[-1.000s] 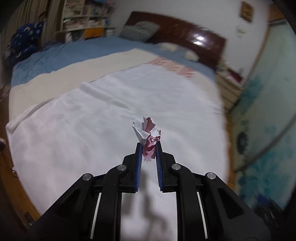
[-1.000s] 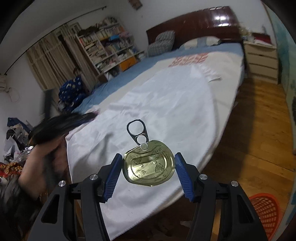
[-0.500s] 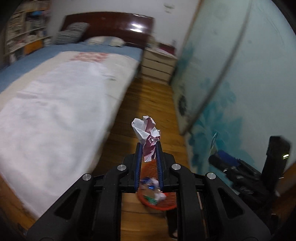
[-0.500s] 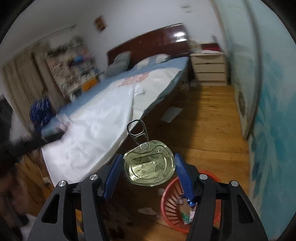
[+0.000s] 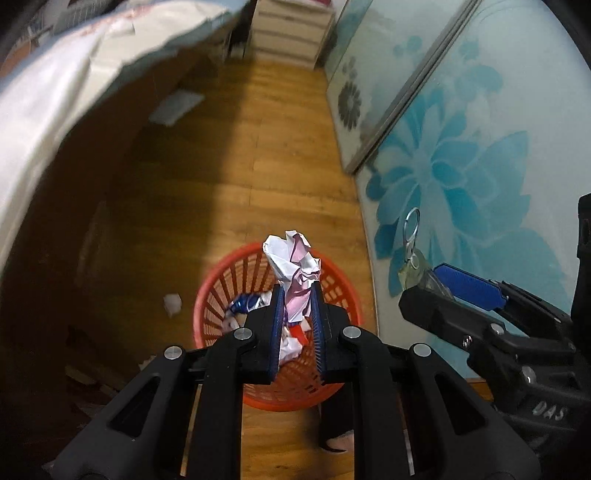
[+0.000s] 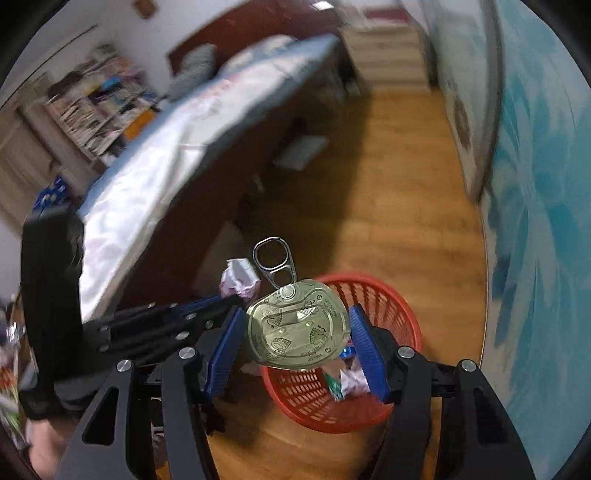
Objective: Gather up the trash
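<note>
My left gripper (image 5: 297, 291) is shut on a crumpled white and pink paper (image 5: 293, 258) and holds it above a red plastic basket (image 5: 218, 291) that stands on the wood floor with some trash in it. My right gripper (image 6: 297, 328) is shut on a gold can lid (image 6: 297, 330) with a pull ring, above the same basket (image 6: 391, 295). The right gripper also shows at the right of the left wrist view (image 5: 436, 280). The left gripper shows at the left of the right wrist view (image 6: 221, 301) with its paper (image 6: 240, 282).
A bed with a white sheet (image 5: 55, 85) runs along the left. A blue flowered sliding door (image 5: 461, 147) stands at the right. A small white scrap (image 5: 173, 303) lies on the floor left of the basket. A white drawer chest (image 5: 288, 29) stands at the far end.
Both grippers have swung away from the bed and tilted down towards the floor. The red basket now lies right under both of them. Both keep their loads.
</note>
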The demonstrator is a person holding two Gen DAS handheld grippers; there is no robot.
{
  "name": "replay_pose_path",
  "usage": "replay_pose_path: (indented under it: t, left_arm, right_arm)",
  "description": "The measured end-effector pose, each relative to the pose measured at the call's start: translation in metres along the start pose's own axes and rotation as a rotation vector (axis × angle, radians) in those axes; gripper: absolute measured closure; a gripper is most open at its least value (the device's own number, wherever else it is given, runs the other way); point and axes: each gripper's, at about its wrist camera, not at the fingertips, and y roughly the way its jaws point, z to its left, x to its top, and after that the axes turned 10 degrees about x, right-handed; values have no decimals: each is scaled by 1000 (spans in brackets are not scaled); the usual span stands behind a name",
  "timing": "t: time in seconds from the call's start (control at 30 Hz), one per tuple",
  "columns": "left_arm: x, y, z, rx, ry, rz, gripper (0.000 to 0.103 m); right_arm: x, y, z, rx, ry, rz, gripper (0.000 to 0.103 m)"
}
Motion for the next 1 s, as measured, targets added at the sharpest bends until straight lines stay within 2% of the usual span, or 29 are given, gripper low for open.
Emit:
replay_pose_path:
  t: [0.1, 0.23, 0.3, 0.37, 0.43, 0.63, 0.77, 0.83, 1.0]
  left_arm:
    - [-2, 14, -4, 6, -4, 24, 88]
    - [-4, 25, 1, 3, -28, 47, 86]
    - [-5, 28, 1, 0, -31, 55, 84]
    - [-5, 30, 1, -2, -31, 55, 73]
    - [-6, 26, 4, -19, -49, 34, 46]
    - [-7, 11, 10, -8, -68, 9, 35]
    - [-8, -18, 21, 12, -76, -34, 29]
    - [-12, -47, 30, 32, -82, -78, 26]
    - [-24, -120, 56, 92, -81, -185, 21]
  right_arm:
    - [-4, 12, -12, -13, 19, 43, 43]
    - [-7, 23, -14, -44, -46, 56, 40]
    - [-13, 26, -22, -17, -15, 62, 40]
    - [-15, 26, -30, -2, -5, 66, 38]
    - [-15, 22, -29, 7, -28, 43, 31]
    - [-11, 15, -14, 48, -39, -11, 25]
    - [-5, 1, 5, 81, -57, -51, 23]
    - [-3, -9, 18, 99, -83, -84, 19]
    - [-8, -35, 56, 135, -108, -165, 17]
